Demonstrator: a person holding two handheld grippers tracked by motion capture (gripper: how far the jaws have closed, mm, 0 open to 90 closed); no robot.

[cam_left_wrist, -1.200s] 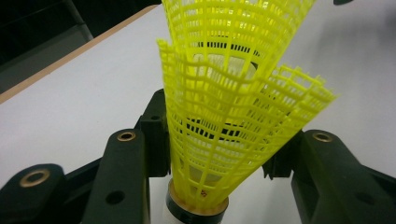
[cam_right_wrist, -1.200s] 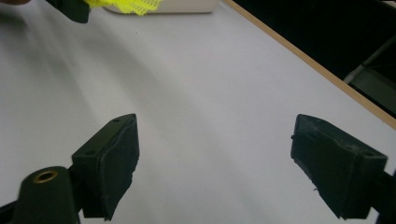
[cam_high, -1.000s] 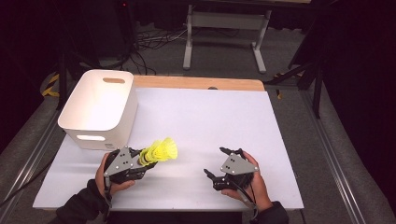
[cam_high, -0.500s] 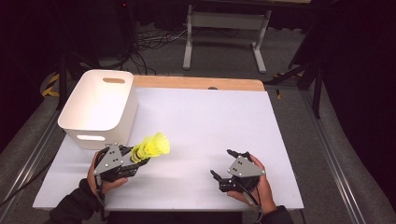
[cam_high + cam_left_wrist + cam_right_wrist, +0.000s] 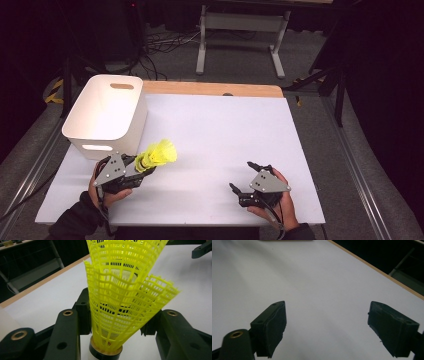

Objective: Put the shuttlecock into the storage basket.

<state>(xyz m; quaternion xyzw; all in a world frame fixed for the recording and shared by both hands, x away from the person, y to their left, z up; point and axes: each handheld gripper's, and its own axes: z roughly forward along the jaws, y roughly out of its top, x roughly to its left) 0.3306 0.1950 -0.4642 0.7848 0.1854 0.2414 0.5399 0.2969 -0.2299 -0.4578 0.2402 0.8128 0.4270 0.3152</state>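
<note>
A yellow plastic shuttlecock (image 5: 160,153) sticks out up and to the right from my left gripper (image 5: 142,165), which is shut on its lower skirt near the dark cork base. This happens at the table's near left, just in front of the white bin. In the left gripper view the mesh skirt (image 5: 125,290) rises between the two black jaws of that gripper (image 5: 117,317), and both press on it. My right gripper (image 5: 240,175) rests low at the near right, open, with only bare white table between its fingers (image 5: 329,322).
A white plastic bin (image 5: 107,112) with handle cutouts stands at the left on the white table sheet (image 5: 225,135). A wooden edge (image 5: 215,89) runs along the far side. Beyond it are a metal stand and cables on the floor.
The left gripper with the shuttlecock has shifted slightly left toward the bin's front. The right gripper has drifted a little right and nearer the front edge.
</note>
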